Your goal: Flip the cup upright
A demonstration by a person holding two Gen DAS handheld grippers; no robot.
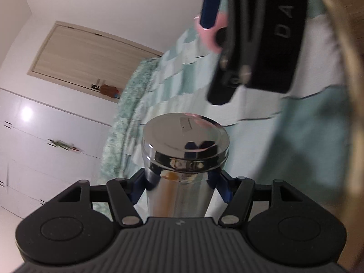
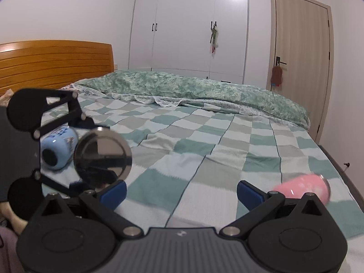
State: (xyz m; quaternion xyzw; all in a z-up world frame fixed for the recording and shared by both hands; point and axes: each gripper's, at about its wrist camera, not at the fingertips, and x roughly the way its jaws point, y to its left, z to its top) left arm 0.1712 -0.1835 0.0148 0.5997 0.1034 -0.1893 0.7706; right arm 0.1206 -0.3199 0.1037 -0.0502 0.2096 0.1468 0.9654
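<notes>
The left tongs [image 1: 180, 187] are pinching a shiny steel cup [image 1: 182, 170], their blue pads pressed against its sides just below the flared band at the closed end. In the left wrist view that closed, mirror-bright base points away from the camera, with a small pale sticker on it, and the cup's body runs back between the fingers toward the tool. From the right wrist view the same steel cup [image 2: 102, 157] shows up at the left, held off the bed [image 2: 204, 150] with its round base facing the camera and reflecting the tool, so the cup lies roughly sideways in the air. The left tongs [image 2: 95, 154] clasp it from the left, one finger above and one below. The right tongs [image 2: 180, 192] stand spread wide with nothing between the blue pads, only the checked green and grey bedspread beyond them; in the left wrist view the right tongs [image 1: 211, 6] hang above the steel cup and apart from it, blurred, so their spread cannot be judged there. A light blue cup [image 2: 58, 150] lies on its side on the bedspread behind the steel one, its dark mouth turned toward the camera. A pink cup [image 2: 302, 187] lies on its side near the right edge of the bed, just beyond the right finger, a little blurred. A rumpled green quilt [image 2: 204, 88] is bunched along the far side of the bed, a wooden headboard [image 2: 56, 63] stands at the left, white wardrobes [image 2: 188, 22] line the back wall, and a pale door [image 2: 300, 63] is at the right.
</notes>
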